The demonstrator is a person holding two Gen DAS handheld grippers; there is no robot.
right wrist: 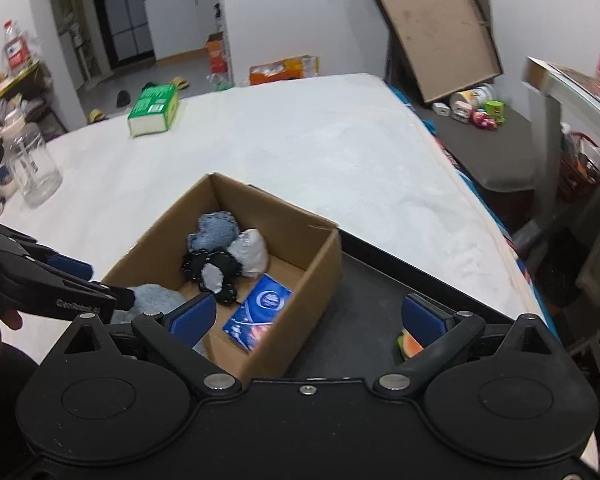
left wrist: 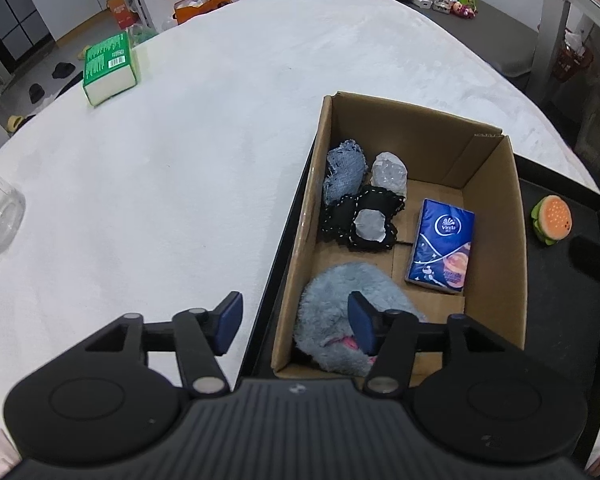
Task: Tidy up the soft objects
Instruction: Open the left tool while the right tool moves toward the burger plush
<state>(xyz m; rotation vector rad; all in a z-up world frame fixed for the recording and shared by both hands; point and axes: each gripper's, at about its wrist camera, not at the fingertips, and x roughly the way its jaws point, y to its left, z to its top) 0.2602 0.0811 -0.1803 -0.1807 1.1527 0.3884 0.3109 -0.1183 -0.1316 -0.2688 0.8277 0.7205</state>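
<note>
Box (left wrist: 496, 216): plush (left wrist: 336, 320), tissues (left wrist: 440, 246), pouches (left wrist: 360, 200) are packed.
Left: burger toy (left wrist: 550, 218), green pack (left wrist: 108, 68).
Grippers: left (left wrist: 294, 322) and right (right wrist: 310, 316) are held apart, empty.

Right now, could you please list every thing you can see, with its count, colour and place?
cardboard box: 1, brown, on black tray
black tray: 1, black, on white bed
fabric pieces: 3, denim blue, grey, black, in box far end
tissue pack: 1, blue, in box
fluffy toy: 1, grey-blue, in box near end
burger toy: 1, orange and green, on tray beside box
green pack: 1, green, far on bed
glass jar: 1, clear, bed edge
left gripper: fingers open, empty
right gripper: fingers open, empty
</note>
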